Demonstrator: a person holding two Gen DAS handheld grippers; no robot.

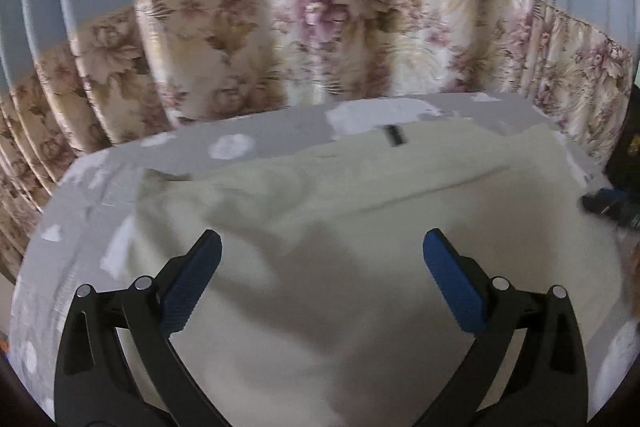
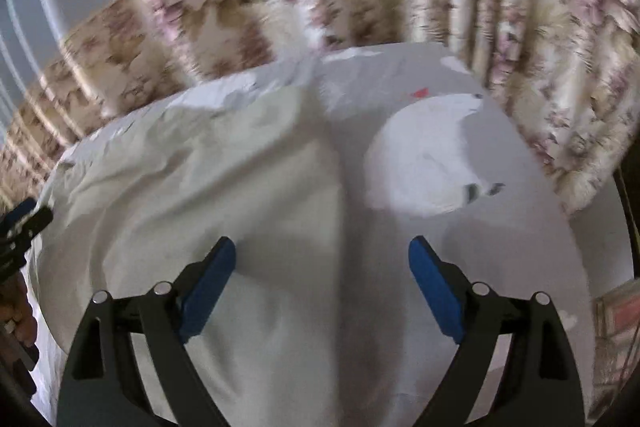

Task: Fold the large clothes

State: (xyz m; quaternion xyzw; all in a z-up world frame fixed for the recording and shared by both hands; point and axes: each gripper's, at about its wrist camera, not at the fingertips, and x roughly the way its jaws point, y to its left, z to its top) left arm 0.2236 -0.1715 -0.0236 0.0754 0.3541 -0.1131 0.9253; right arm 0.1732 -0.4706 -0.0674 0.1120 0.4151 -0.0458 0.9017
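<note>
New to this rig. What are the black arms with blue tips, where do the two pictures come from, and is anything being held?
There is no robot here: a person holds a two-finger gripper in each hand, and a fisheye camera on each one looks forward along its fingers. One picture is from the left gripper, the other from the right gripper. The blue parts are the pads. Both grippers are open with nothing between the pads, so nothing is held. Below them a cream garment lies spread on a grey bed sheet with white patches. Behind hangs a floral curtain. Each camera also catches the other gripper at the edge of its picture. The task is folding the garment.
</note>
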